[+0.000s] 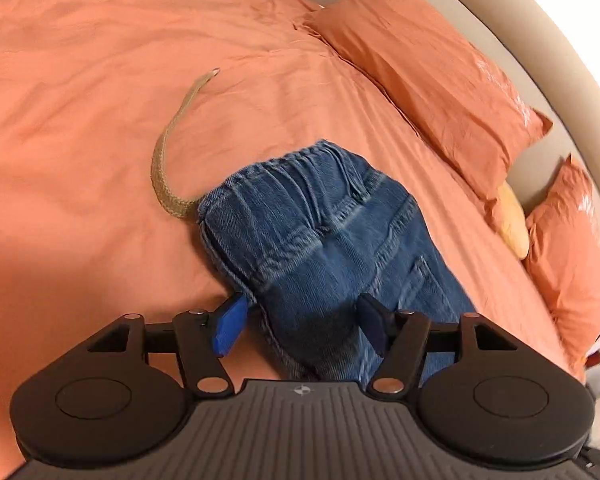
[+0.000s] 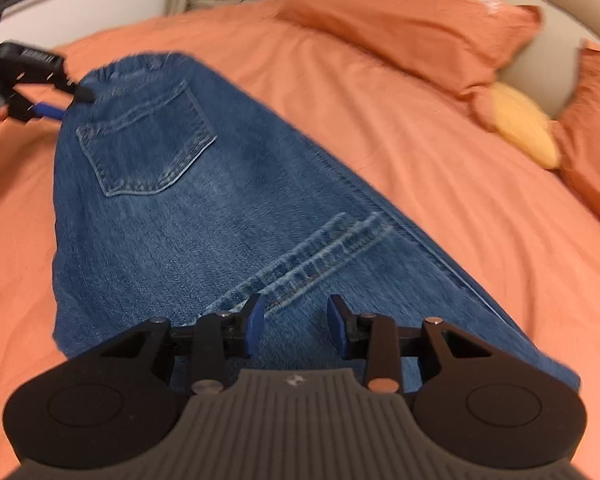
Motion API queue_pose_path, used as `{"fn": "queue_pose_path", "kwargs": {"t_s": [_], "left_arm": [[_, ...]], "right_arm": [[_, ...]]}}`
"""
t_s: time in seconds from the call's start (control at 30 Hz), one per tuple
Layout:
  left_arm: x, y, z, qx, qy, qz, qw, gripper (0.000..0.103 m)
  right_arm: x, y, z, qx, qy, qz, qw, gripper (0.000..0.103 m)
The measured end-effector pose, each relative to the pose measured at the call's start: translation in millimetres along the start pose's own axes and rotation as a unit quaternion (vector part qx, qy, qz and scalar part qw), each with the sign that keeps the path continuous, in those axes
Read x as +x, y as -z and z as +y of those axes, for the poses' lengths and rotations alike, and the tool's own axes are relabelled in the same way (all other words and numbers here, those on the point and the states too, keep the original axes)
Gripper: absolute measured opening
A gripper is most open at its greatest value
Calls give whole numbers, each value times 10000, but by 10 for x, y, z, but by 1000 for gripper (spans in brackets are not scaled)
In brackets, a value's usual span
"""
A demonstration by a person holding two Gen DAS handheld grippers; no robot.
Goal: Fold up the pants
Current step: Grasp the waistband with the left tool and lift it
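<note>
— Where are the blue jeans (image 2: 204, 200) lying?

— They are stretching across the orange bedsheet (image 1: 80, 80), filling the middle of the right wrist view, back pocket (image 2: 148, 140) facing up at upper left.

— And the claws?

— The left gripper (image 1: 300, 320) is sitting spread around the denim near the elastic waistband (image 1: 300, 168); the right gripper (image 2: 296, 320) is hanging spread just over the leg fabric, pinching nothing.

— Anything else?

— A woven belt (image 1: 168, 168) is trailing toward upper left, and orange pillows (image 1: 428, 72) are resting at right.

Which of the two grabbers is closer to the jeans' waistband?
Left. The left gripper sits right at the elastic waistband, jaws open. The right gripper hovers open farther down the jeans, over the leg part.
</note>
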State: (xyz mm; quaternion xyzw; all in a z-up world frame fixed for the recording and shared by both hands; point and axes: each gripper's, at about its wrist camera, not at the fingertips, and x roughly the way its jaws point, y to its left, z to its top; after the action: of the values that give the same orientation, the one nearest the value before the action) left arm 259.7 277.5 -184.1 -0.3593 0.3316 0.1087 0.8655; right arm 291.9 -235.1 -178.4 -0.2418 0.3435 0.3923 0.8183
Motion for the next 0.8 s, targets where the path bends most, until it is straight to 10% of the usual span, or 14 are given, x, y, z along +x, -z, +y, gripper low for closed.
{"fn": "queue_pose_path", "kwargs": {"t_s": [0.3, 0.8], "left_arm": [[273, -67, 306, -598, 451, -133, 9971, 87], [42, -136, -417, 1257, -533, -173, 9905, 39]], "right_arm": [[561, -201, -69, -518, -584, 1021, 9917, 33], [653, -229, -101, -207, -582, 1136, 9916, 34]]}}
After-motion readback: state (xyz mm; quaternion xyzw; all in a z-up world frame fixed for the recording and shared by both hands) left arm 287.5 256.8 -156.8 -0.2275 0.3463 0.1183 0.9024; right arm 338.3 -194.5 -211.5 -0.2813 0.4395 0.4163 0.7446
